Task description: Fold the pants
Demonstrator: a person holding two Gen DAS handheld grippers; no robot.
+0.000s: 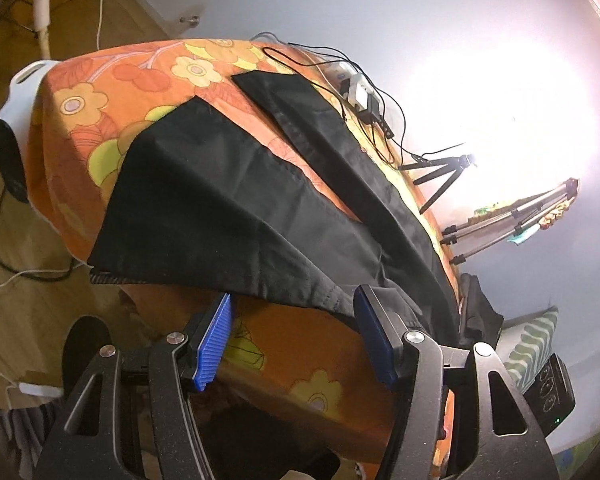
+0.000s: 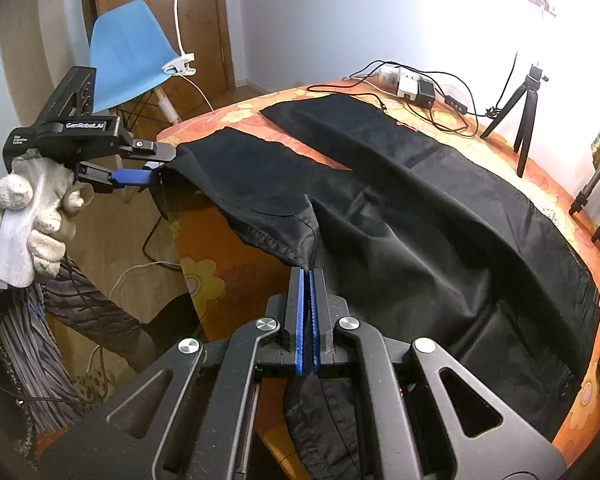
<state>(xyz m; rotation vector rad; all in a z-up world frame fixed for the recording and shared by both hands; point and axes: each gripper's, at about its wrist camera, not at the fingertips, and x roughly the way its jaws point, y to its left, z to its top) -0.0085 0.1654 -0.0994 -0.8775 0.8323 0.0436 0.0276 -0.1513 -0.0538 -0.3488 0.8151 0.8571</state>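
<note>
Black pants (image 2: 420, 220) lie spread on a table under an orange flowered cloth (image 2: 228, 280), both legs running toward the far end. My right gripper (image 2: 309, 276) is shut on a fold of the pants at the table's near edge, where a seam bunches up. My left gripper (image 2: 156, 166), held in a gloved hand (image 2: 32, 208), is at the left edge of the table by the hem corner of the near leg. In the left wrist view the pants (image 1: 228, 184) hang over the table edge, and the left gripper (image 1: 296, 320) stands open with the cloth's edge at its fingertips.
A power strip with adapters and cables (image 2: 412, 88) and a small black tripod (image 2: 528, 120) sit at the far side of the table. A blue chair (image 2: 132, 52) with a clip lamp (image 2: 180, 64) stands behind the left. Larger tripod legs (image 1: 512, 220) stand beside the table.
</note>
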